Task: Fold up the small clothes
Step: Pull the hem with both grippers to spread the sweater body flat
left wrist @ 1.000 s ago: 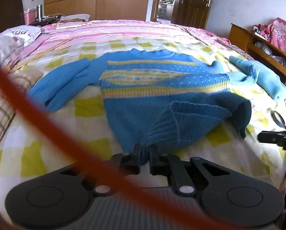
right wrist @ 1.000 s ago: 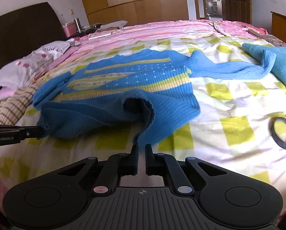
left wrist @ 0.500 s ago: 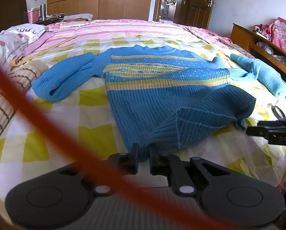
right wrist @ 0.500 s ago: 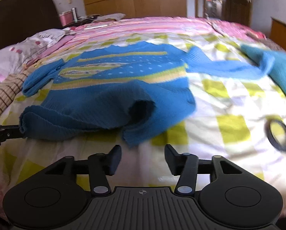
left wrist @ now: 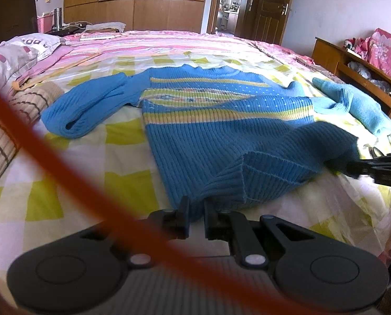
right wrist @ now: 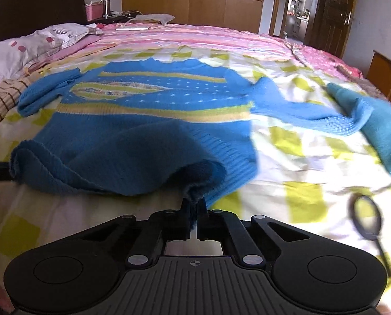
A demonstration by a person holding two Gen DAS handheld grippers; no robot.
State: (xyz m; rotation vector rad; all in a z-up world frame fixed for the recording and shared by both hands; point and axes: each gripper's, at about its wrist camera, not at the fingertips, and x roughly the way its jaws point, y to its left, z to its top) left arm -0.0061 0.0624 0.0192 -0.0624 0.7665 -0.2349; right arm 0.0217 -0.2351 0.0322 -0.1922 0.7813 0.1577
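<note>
A small blue knitted sweater (left wrist: pixel 221 120) with yellow stripes lies spread on the bed, also in the right wrist view (right wrist: pixel 148 120). My left gripper (left wrist: pixel 195 210) is shut on the sweater's bottom hem at its left corner. My right gripper (right wrist: pixel 193 210) is shut on the hem at the right corner, and it shows at the right edge of the left wrist view (left wrist: pixel 353 166). The hem is lifted and curls between both grippers. The two sleeves lie out to the sides.
The bed has a yellow-checked sheet (left wrist: pixel 116 173) and pink striped bedding behind. A light blue folded garment (right wrist: pixel 379 128) lies at the right. A black magnifying glass (right wrist: pixel 366 218) lies near the right edge. Pillows (left wrist: pixel 17 52) at left. An orange cord (left wrist: pixel 51 152) crosses the left view.
My right gripper, open half a second ago, has closed on the sweater's right hem corner. My left gripper has kept its hold on the left corner. The hem is raised a little.
</note>
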